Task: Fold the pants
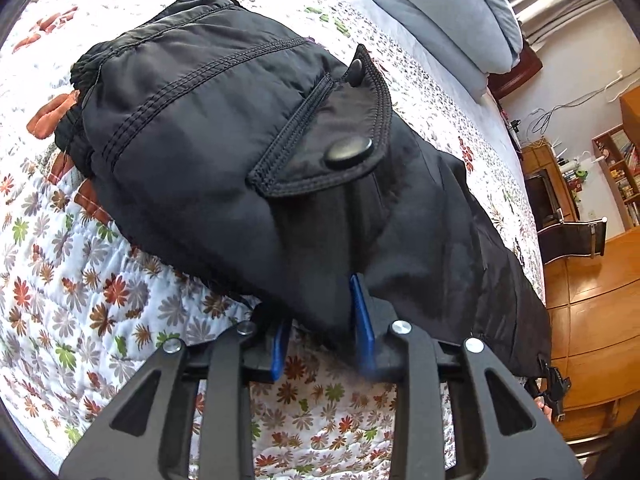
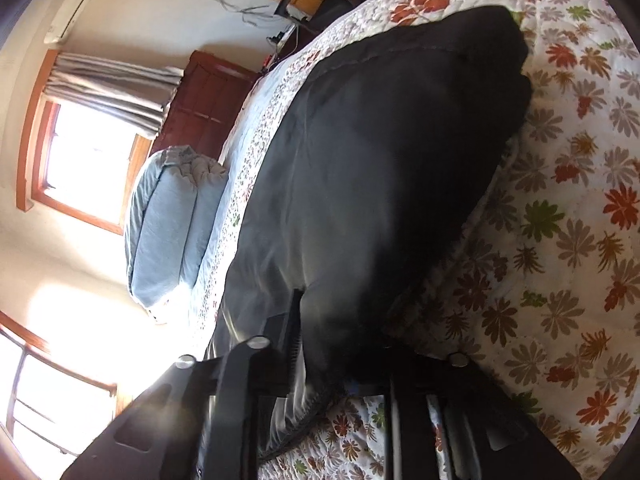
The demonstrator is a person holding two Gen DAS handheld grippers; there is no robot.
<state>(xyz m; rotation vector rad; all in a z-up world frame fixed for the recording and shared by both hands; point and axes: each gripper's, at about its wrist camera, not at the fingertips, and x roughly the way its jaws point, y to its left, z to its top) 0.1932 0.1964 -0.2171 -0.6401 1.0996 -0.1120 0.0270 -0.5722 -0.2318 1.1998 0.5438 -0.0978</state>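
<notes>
Black padded pants [image 1: 224,152] lie on a floral quilt [image 1: 72,280], with a buttoned pocket flap [image 1: 340,148] facing up and the elastic waistband at the far left. My left gripper [image 1: 320,320] has its blue pads closed on the near edge of the pants, with cloth between the fingers. In the right wrist view the pants [image 2: 380,160] fill the middle. My right gripper [image 2: 340,360] is closed on their near edge, with fabric bunched between the fingers. The right gripper [image 1: 552,388] also shows at the pants' far right end.
A folded grey-blue duvet [image 1: 440,12] lies at the head of the bed, also in the right wrist view [image 2: 172,224]. Wooden shelves [image 1: 616,172], a chair [image 1: 572,236] and wooden floor lie beyond the bed's right edge. A window [image 2: 88,160] is behind.
</notes>
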